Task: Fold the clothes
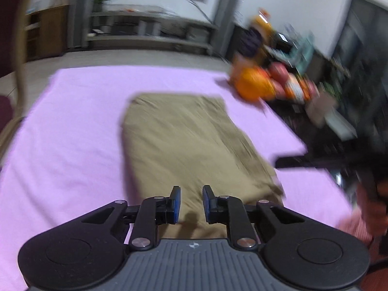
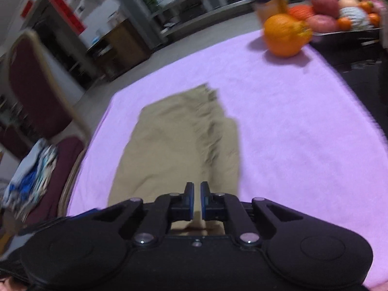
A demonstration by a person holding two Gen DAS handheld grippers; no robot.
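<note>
A khaki garment (image 1: 184, 140) lies folded into a long flat strip on the pink-purple table cover (image 1: 72, 133). My left gripper (image 1: 191, 200) hovers over its near end, blue pads a small gap apart with nothing pinched between them. In the right wrist view the same garment (image 2: 174, 145) runs away from me on the cover (image 2: 291, 133), wrinkled along its right side. My right gripper (image 2: 197, 200) is above the garment's near end, its pads almost together with only a thin slit and no cloth seen between them. Both views are motion-blurred.
An orange (image 2: 283, 35) sits at the cover's far right corner beside a tray of fruit (image 2: 325, 21). A dark red chair (image 2: 36, 84) stands left of the table with a pile of blue and white clothes (image 2: 31, 177) on its seat. A dark blurred shape (image 1: 315, 162) crosses the left wrist view's right side.
</note>
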